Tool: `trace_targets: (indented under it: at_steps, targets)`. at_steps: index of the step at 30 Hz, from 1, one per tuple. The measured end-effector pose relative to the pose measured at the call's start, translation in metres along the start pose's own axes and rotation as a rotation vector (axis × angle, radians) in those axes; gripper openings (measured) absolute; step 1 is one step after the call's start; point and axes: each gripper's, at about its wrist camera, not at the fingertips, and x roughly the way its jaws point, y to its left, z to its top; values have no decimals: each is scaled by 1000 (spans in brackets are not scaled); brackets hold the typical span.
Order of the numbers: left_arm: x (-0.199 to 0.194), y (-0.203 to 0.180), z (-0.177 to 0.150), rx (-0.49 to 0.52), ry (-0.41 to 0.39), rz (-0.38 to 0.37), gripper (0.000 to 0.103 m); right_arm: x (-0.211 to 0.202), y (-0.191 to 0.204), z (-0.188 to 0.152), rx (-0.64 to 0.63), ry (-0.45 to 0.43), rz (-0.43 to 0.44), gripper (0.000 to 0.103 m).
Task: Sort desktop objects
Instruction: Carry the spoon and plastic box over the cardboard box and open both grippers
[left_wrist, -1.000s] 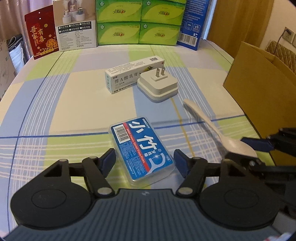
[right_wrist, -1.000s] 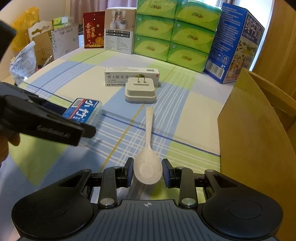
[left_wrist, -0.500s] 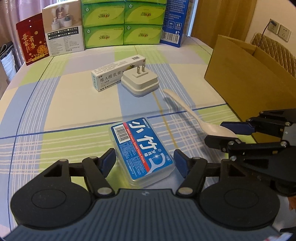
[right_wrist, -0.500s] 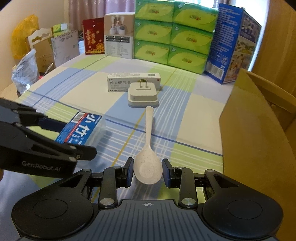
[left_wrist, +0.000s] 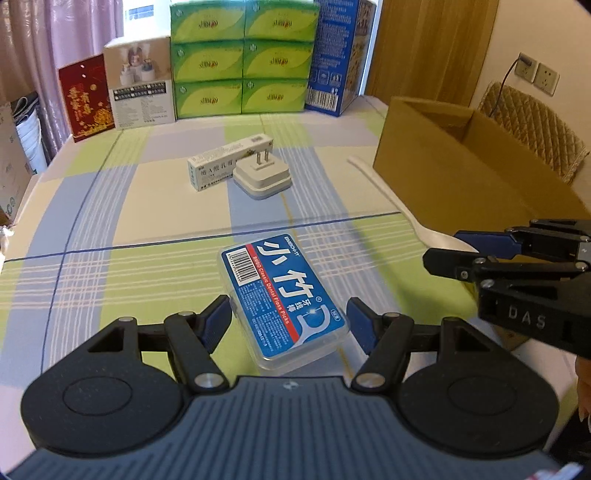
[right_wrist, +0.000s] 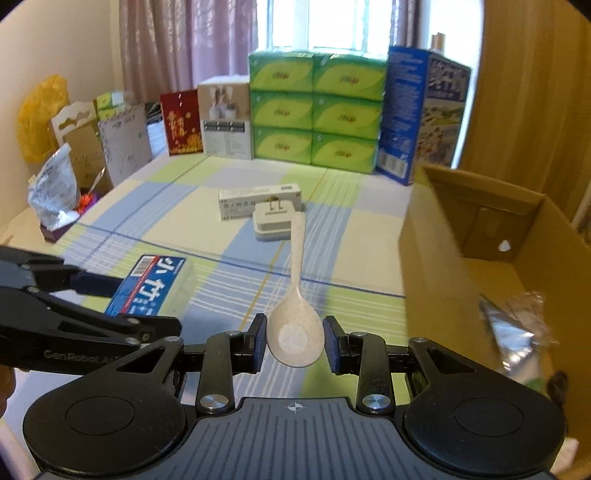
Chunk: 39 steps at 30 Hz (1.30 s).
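Observation:
My left gripper (left_wrist: 289, 317) is shut on a blue dental floss box (left_wrist: 284, 299) and holds it a little above the checked tablecloth (left_wrist: 110, 206). My right gripper (right_wrist: 294, 339) is shut on the bowl of a cream spoon (right_wrist: 295, 328). The spoon is off the cloth, and its handle points forward over the white plug adapter (right_wrist: 275, 223). In the left wrist view the right gripper (left_wrist: 443, 247) sits at the right edge, close to the open cardboard box (left_wrist: 443, 166). The right wrist view shows the floss box (right_wrist: 151, 284) at the left.
A white ointment carton (left_wrist: 229, 162) lies beside the plug adapter (left_wrist: 262, 177) mid-table. Green tissue packs (left_wrist: 243, 59), a blue carton (left_wrist: 340, 55) and a red card (left_wrist: 88, 99) line the far edge. The cardboard box (right_wrist: 443, 266) holds a crinkled wrapper (right_wrist: 517, 325).
Both grippers have risen with their objects. The spoon has come off the cloth, and the right gripper has swung towards the cardboard box so that its inside now shows.

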Motion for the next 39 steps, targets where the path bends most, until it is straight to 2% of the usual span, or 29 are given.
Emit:
trace_targets:
  at_steps: [11, 20, 28, 35, 39]
  targets:
    - [-76, -43, 2, 27, -88, -24, 64, -91, -5, -2, 32, -94, -24, 29]
    - [-108, -96, 4, 91, -134, -81, 64, -153, -41, -6, 69, -163, -104, 29]
    - [-106, -157, 21, 152, -149, -165, 64, -180, -94, -20, 130, -176, -196, 29]
    - [-80, -199, 42, 170, -130, -235, 64, -186, -138, -24, 158, -173, -244, 29]
    - [-64, -214, 53, 185, -121, -246, 64, -181, -158, -24, 156, -165, -250, 29]
